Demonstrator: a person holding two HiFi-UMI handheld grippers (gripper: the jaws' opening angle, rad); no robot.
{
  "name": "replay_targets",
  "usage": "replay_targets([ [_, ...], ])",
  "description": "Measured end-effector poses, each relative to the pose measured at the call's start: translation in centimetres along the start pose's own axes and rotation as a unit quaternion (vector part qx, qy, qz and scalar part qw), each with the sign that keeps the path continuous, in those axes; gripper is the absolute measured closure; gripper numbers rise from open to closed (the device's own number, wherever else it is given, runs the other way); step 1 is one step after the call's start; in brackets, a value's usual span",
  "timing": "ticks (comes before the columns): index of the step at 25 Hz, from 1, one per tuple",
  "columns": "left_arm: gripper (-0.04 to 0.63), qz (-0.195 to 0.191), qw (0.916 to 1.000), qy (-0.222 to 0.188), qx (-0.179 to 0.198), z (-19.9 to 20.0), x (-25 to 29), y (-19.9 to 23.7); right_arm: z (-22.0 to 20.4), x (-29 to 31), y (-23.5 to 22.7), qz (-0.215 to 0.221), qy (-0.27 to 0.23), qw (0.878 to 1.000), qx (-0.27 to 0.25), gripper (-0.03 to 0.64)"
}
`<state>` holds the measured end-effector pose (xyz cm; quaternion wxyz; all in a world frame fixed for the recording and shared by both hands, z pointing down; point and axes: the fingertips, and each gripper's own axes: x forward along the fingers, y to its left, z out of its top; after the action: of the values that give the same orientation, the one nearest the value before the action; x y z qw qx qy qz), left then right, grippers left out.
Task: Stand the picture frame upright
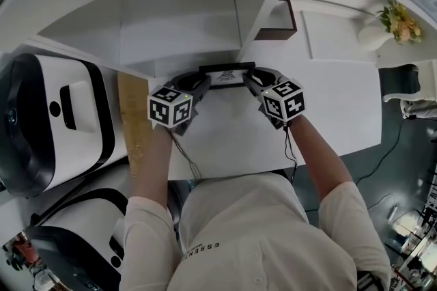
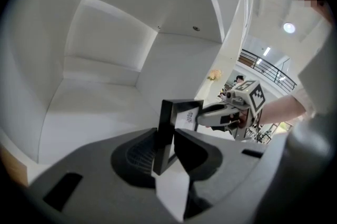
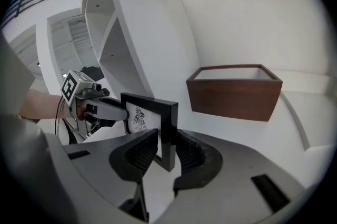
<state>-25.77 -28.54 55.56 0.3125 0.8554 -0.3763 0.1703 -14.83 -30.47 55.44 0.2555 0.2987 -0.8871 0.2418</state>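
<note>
Currently left gripper (image 1: 202,82) clamps the black picture frame (image 1: 227,75) by its left edge, and right gripper (image 1: 248,82) clamps the right edge. Frame spans between them, near upright, print facing the person. Two-sided grip likely stops it tipping over the white desk (image 1: 328,105).

A black picture frame (image 1: 227,75) is held over the back of the white table (image 1: 328,105), with the left gripper (image 1: 202,83) on its left end and the right gripper (image 1: 250,81) on its right end. Behind it sits a brown box (image 1: 280,29). A vase of flowers (image 1: 386,26) stands far to the right.
</note>
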Motion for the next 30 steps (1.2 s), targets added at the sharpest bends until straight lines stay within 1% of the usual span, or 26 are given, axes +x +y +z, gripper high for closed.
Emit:
replay_targets([
  [8, 0.508, 0.022, 0.9997, 0.008, 0.011, -0.4, 0.7, 1.1, -0.3, 0.9, -0.2, -0.017, 0.014, 1.000, -0.001, 0.515],
  [14, 0.506, 0.025, 0.9995, 0.006, 0.018, -0.2, 0.7, 1.3, -0.1, 1.1, -0.2, -0.028, 0.012, 1.000, -0.009, 0.514],
  [19, 0.502, 0.057, 0.9976, 0.002, 0.040, 0.4, 0.7, 2.1, 0.6, 1.5, -0.2, -0.063, 0.007, 0.997, -0.034, 0.506],
  [23, 0.499, 0.070, 0.9958, 0.006, 0.058, 0.7, 0.6, 2.5, 0.9, 2.0, -0.3, -0.065, 0.014, 0.998, -0.024, 0.497],
  [30, 0.489, 0.078, 0.9958, 0.007, 0.047, 0.3, 0.3, 2.4, 1.1, 2.4, -0.4, -0.069, 0.018, 0.997, -0.019, 0.489],
])
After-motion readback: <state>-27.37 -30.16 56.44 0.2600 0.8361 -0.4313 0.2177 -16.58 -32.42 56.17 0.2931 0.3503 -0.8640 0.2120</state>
